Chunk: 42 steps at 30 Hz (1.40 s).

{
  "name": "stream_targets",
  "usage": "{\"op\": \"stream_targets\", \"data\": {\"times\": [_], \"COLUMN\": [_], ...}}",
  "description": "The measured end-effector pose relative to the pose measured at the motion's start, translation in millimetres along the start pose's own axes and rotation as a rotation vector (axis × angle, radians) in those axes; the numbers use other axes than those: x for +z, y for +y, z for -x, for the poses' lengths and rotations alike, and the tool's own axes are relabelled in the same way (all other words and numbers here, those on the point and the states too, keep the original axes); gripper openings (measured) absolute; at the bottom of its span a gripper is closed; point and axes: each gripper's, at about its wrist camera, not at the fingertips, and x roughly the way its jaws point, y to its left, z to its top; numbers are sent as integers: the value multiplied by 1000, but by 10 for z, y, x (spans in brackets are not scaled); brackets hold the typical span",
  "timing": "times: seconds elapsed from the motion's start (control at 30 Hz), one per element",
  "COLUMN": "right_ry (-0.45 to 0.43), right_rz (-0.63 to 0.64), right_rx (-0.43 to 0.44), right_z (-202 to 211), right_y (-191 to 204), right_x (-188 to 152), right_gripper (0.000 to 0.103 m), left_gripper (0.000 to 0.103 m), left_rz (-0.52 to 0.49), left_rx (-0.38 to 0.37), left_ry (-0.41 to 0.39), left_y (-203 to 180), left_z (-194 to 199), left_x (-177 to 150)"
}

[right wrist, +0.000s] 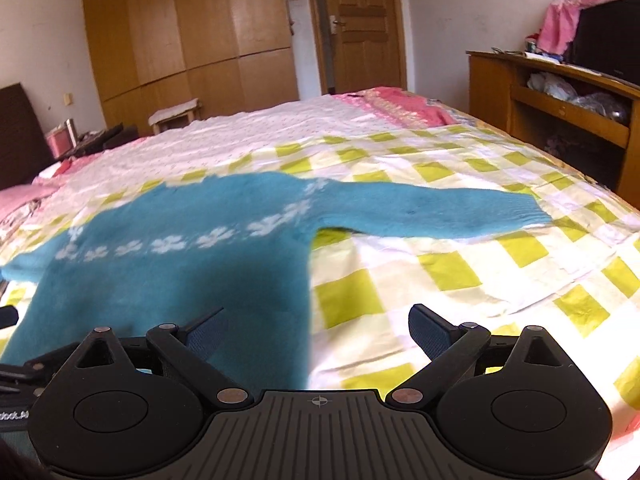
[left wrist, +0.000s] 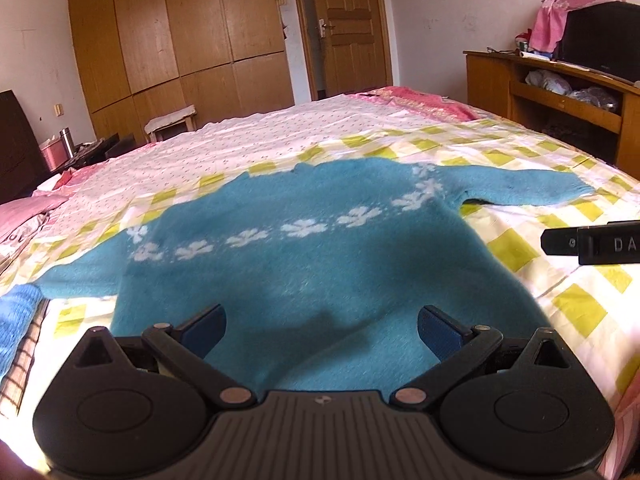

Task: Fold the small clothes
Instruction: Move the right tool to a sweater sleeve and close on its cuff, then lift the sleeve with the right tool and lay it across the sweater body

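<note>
A small teal sweater (left wrist: pixel 312 276) with a row of white flowers lies spread flat on the bed, both sleeves stretched out sideways. My left gripper (left wrist: pixel 320 332) hovers over its lower hem, open, nothing between its blue pads. In the right wrist view the same sweater (right wrist: pixel 192 276) fills the left half, its right sleeve (right wrist: pixel 460 210) reaching toward the bed's right side. My right gripper (right wrist: pixel 318 332) is open above the sweater's right side edge and the sheet. The right gripper's black finger (left wrist: pixel 588 242) shows at the right edge of the left wrist view.
The bed carries a yellow-and-white checked sheet (right wrist: pixel 500 280) and a pink spotted cover (left wrist: pixel 240 140) farther back. A folded blue cloth (left wrist: pixel 16 320) lies at the left. A wooden desk (right wrist: pixel 560 96) stands right, and a wardrobe (left wrist: pixel 172 28) and door at the back.
</note>
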Motion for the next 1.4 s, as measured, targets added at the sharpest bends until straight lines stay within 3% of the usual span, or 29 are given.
{"op": "stream_targets", "data": {"times": [0.17,0.23,0.33,0.6,0.83,1.03,1.07,1.23,1.4], "right_ry": [-3,4,8,-11,-49,-86,-91,-67,-88], "right_rz": [-182,-262,-368,-604,-760,-806,-808,-834,-823], "right_rx": [-17,-23,-32,-34,24,43,40,-5,22], "right_z": [-298,-453,-635,-1217,-1528,-1697,-1704,-1794,-1713], "right_y": [-744,-1033,-1448,-2251,-2536,-2620,-2628,-2691,-2622], "right_x": [244,307,369,431,393,439,440,469,583], "right_gripper": [84,74,66,53,51,49,46,13,9], "left_gripper": [103,103,103,103,103,103,103,103,103], "left_rz": [-16,-13,-17,-33,-15,-6,-5,-2,-11], "left_rx": [-42,-60,-84,-130,-152,-163,-164,-164,-157], "left_ry": [-30,-38,-41,-48,-23,-6,-4,10,6], "left_y": [-272,-392,-562,-905,-955,-951,-945,-906,-753], "left_z": [-194,-307,-484,-855,-1073,-1175,-1180,-1209,-1095], "left_x": [242,346,468,656,651,617,609,566,516]}}
